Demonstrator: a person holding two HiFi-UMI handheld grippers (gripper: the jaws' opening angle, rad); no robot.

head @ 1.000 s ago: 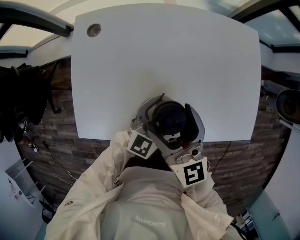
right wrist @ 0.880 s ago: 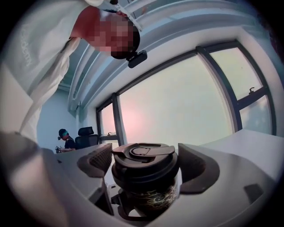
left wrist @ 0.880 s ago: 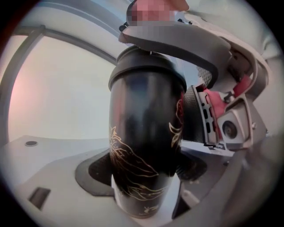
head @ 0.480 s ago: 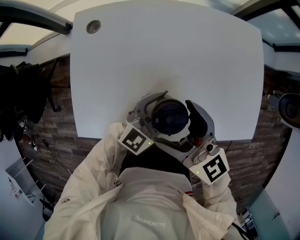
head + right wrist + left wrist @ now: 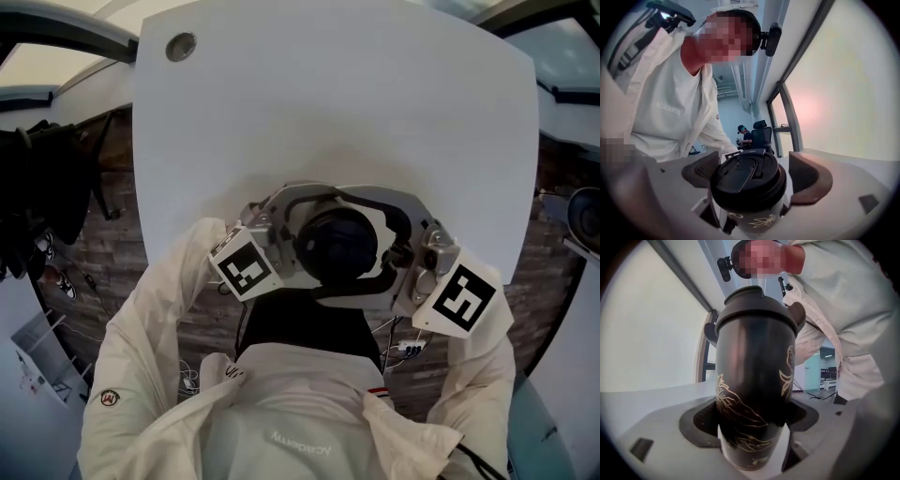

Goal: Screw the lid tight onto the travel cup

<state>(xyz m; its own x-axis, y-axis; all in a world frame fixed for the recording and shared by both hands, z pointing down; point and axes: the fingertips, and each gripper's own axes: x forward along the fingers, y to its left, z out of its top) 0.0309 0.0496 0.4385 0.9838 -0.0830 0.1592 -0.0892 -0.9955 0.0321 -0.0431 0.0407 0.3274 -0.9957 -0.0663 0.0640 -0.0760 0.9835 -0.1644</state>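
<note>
Over the near edge of the tabletop [image 5: 337,112], the travel cup [image 5: 754,366] is clamped by its body in the wide-spread left tongs [image 5: 752,420] so the lid [image 5: 745,176], gripped by the right tongs [image 5: 757,172], can be twisted tight.

The right gripper [image 5: 753,165] is clamped on the round black plastic lid [image 5: 746,180], with its pads at nine and three o'clock. Under the lid, a dark gold-flowered cup [image 5: 757,221] peeks out at six.

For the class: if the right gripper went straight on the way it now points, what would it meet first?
The black lid of the travel cup, which sits right between the right gripper's jaws.
</note>
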